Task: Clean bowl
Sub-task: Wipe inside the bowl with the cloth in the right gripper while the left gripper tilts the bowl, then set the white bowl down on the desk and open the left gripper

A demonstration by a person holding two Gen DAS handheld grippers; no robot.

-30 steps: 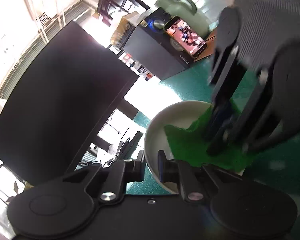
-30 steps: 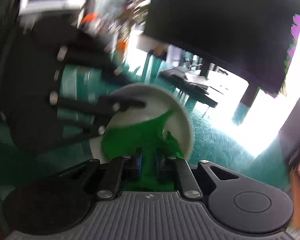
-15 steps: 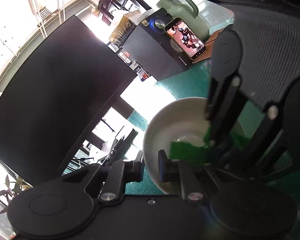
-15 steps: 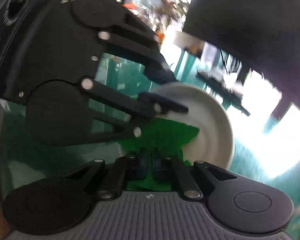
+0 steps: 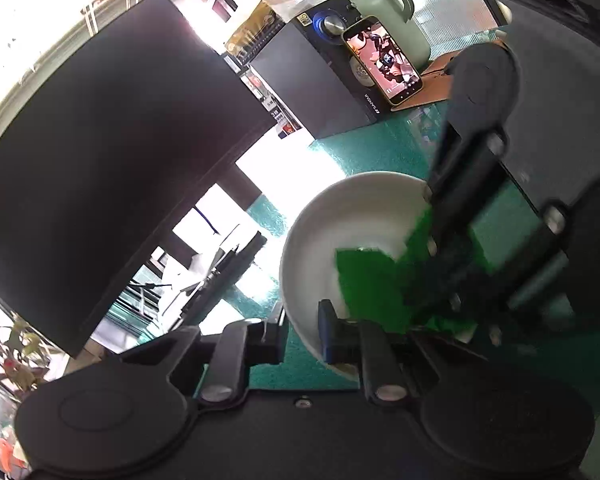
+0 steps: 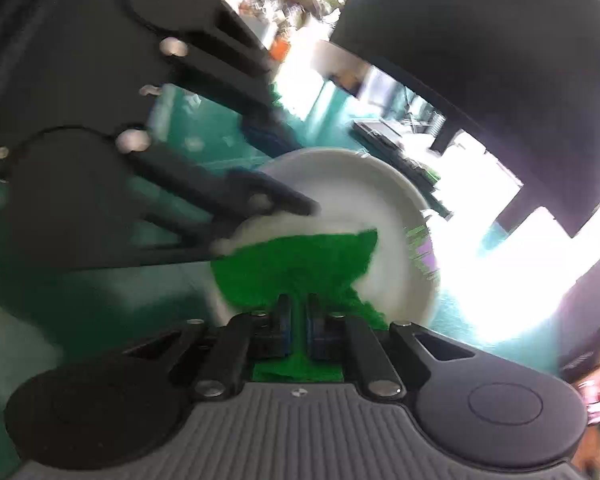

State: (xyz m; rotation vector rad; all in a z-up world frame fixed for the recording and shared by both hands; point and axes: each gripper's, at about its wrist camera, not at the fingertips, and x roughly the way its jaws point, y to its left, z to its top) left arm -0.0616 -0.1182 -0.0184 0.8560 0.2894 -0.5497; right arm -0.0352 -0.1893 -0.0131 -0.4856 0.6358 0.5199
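Observation:
A white bowl (image 5: 348,216) is held tilted above the teal table. My left gripper (image 5: 302,322) is shut on the bowl's near rim, one finger inside and one outside. My right gripper (image 6: 298,312) is shut on a green cloth (image 6: 296,264) and presses it against the inside of the bowl (image 6: 380,200). In the left wrist view the green cloth (image 5: 372,284) covers the bowl's lower right inside, with the right gripper's black body over it. In the right wrist view the left gripper's fingers (image 6: 276,196) reach the bowl's left rim.
A large black monitor (image 5: 100,152) stands behind the bowl. A black speaker (image 5: 312,84), a lit phone (image 5: 384,60) and a pale green jug (image 5: 380,0) stand at the back. The teal table (image 5: 376,148) runs under everything.
The green cloth has swept around inside the bowl, from the right side to lower in the bowl. The right gripper has shifted with it. The left gripper keeps its hold on the rim.

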